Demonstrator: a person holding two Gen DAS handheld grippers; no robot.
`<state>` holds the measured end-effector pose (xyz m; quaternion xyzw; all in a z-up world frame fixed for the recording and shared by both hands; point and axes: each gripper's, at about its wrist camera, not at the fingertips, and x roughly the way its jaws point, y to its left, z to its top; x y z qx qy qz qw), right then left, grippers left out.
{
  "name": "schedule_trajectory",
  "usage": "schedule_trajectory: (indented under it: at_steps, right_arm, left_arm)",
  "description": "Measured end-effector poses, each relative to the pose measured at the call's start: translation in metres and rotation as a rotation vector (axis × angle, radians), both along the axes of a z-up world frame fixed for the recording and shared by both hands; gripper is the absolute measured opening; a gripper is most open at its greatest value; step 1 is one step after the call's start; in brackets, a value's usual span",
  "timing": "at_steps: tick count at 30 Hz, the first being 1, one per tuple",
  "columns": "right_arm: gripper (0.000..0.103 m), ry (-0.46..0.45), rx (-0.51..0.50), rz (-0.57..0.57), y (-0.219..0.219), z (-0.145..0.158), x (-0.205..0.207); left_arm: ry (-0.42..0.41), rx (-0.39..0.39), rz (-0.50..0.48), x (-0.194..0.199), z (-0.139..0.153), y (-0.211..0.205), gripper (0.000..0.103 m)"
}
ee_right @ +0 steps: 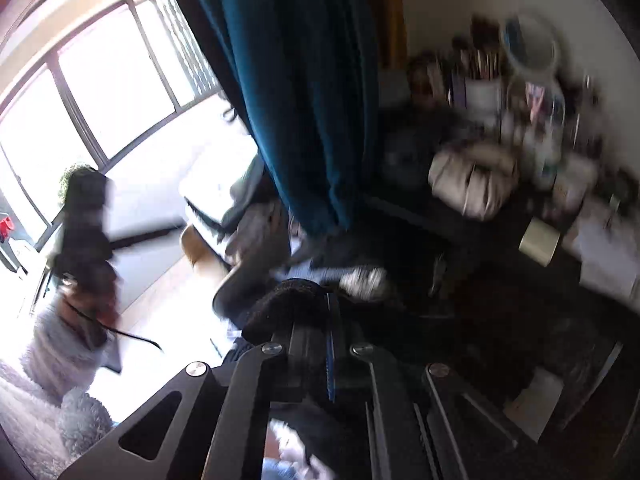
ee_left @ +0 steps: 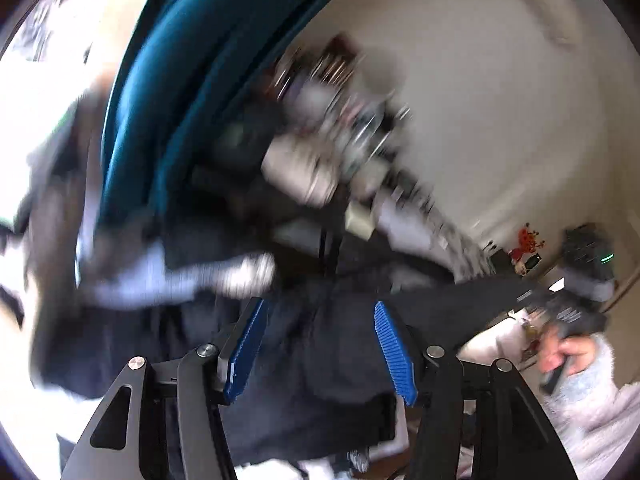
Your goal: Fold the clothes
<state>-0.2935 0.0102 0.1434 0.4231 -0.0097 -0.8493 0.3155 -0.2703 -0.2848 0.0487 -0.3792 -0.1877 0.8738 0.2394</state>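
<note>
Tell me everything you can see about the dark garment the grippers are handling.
The dark garment looks like soft black or navy cloth, crumpled and blurred by motion. In the left wrist view it drapes between the open blue pads of the left hand-held gripper and stretches right toward the right hand-held gripper. In the right wrist view a fold bulges above the shut right hand-held gripper. Its type is unclear.

heavy motion blur in both views; daylight from the window [ee_right: 100, 92] blows out white, fisheye edges curve darkly.
</note>
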Motion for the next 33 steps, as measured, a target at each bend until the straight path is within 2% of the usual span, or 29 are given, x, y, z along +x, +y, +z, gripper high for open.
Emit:
schedule_trajectory:
  at_steps: [6,9,14,17,18,19,21,23,26,28,31,33]
  right_arm:
    - [0.005,0.058,-0.015,0.004,-0.003,0.023,0.011]
    - [0.005,0.127,-0.048,0.028,-0.01,0.052,0.023]
    - [0.005,0.247,-0.105,0.054,-0.013,0.104,0.047]
    - [0.005,0.245,-0.123,0.033,-0.009,0.111,0.044]
    - [0.005,0.232,-0.121,0.02,-0.008,0.108,0.04]
    - [0.005,0.213,-0.11,0.007,-0.008,0.1,0.035]
    - [0.005,0.114,-0.081,-0.038,-0.006,0.059,0.012]
    - [0.005,-0.006,-0.038,-0.088,-0.002,0.008,-0.017]
    - [0.005,-0.182,0.08,-0.195,0.009,-0.086,-0.066]
    - [0.005,-0.268,0.099,-0.293,0.027,-0.137,-0.09]
    - [0.005,-0.318,0.127,-0.388,0.047,-0.181,-0.108]
    - [0.005,-0.341,0.127,-0.41,0.055,-0.2,-0.114]
  left_arm:
    - [-0.087,-0.032,-0.055,0.047,-0.069,0.014,0.074]
    - [-0.031,-0.075,-0.103,0.065,-0.059,0.016,0.075]
    - [0.037,-0.13,-0.206,0.071,-0.04,0.032,0.075]
    - [0.075,-0.204,-0.234,0.073,-0.041,0.045,0.075]
    - [0.066,-0.204,-0.234,0.07,-0.046,0.045,0.075]
    - [0.052,-0.197,-0.231,0.068,-0.053,0.045,0.075]
    - [0.0,-0.164,-0.21,0.06,-0.069,0.041,0.075]
    - [-0.039,-0.165,-0.181,0.053,-0.086,0.038,0.075]
    - [-0.092,-0.17,-0.15,0.045,-0.109,0.037,0.075]
    - [-0.123,-0.165,-0.161,0.043,-0.12,0.042,0.075]
    - [-0.156,-0.199,-0.217,0.043,-0.139,0.06,0.075]
    - [-0.173,-0.237,-0.269,0.043,-0.151,0.078,0.075]
